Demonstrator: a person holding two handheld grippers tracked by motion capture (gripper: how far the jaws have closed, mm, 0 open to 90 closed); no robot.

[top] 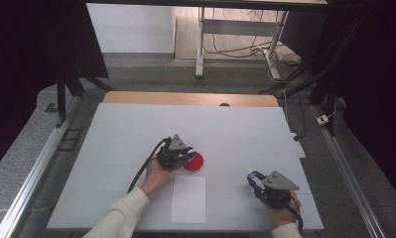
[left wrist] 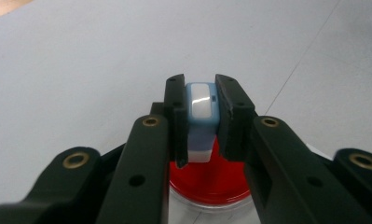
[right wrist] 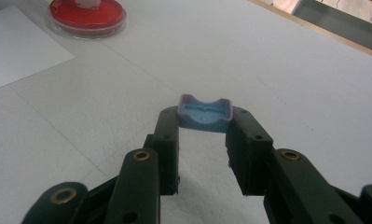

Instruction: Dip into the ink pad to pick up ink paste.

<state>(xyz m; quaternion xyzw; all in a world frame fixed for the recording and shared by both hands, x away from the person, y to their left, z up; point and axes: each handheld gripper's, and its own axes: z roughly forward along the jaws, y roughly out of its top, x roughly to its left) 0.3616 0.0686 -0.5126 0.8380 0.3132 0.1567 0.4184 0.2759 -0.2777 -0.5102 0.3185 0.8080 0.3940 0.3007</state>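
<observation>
1. A person seated at a white counter (top: 136,129) is working with a hand-held gripper in each hand, forearms in pale sleeves entering from six o'clock in the high view.
2. The left gripper (left wrist: 200,116) is clamping a small pale-blue stamp body (left wrist: 201,122) between its pads, the white face of the stamp body pointing away from the camera in the left gripper view.
3. Directly beneath that held piece, a round red ink dish (left wrist: 211,179) in a clear rim is sitting on the counter; in the high view the red ink dish (top: 193,161) is lying at the three o'clock side of the left gripper (top: 178,154), close against it.
4. The right gripper (right wrist: 202,122) is pinching a blue cap (right wrist: 204,113) at its jaw tips, hollow side up, holding it near the counter.
5. In the high view the right gripper (top: 257,179) is resting toward four o'clock of the dish, well apart from it.
6. A white sheet of paper (top: 188,198) is lying flat on the counter at six o'clock of the dish, between the two hands.
</observation>
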